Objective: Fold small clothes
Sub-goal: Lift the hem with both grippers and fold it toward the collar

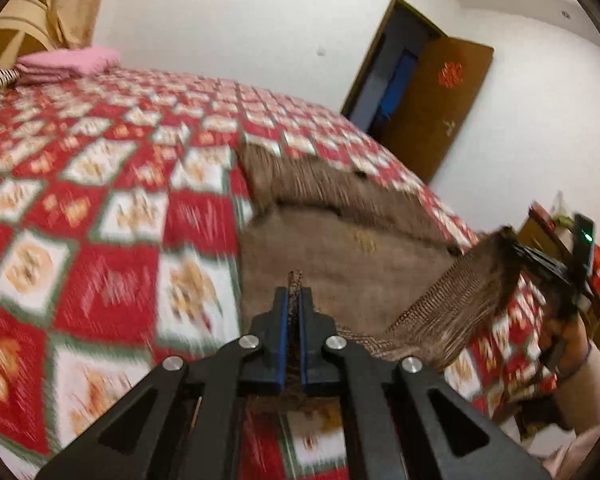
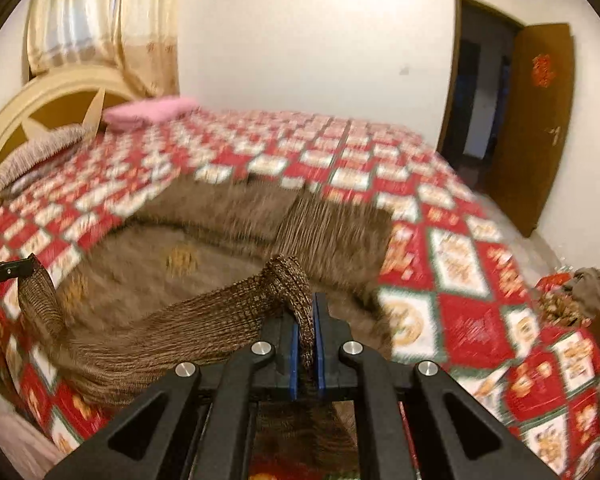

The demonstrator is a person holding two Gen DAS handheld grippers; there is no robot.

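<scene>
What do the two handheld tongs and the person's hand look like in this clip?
Both the left tongs and right tongs are matte black linkages with silver pivot bolts and blue pad strips. The right unit carries a small green light. The hand wears a thin purple wristband.

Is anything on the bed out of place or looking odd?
Nothing looks damaged. The brown knitted garment lies rumpled on the bedspread, its near edge lifted by both grippers, left and right.
</scene>
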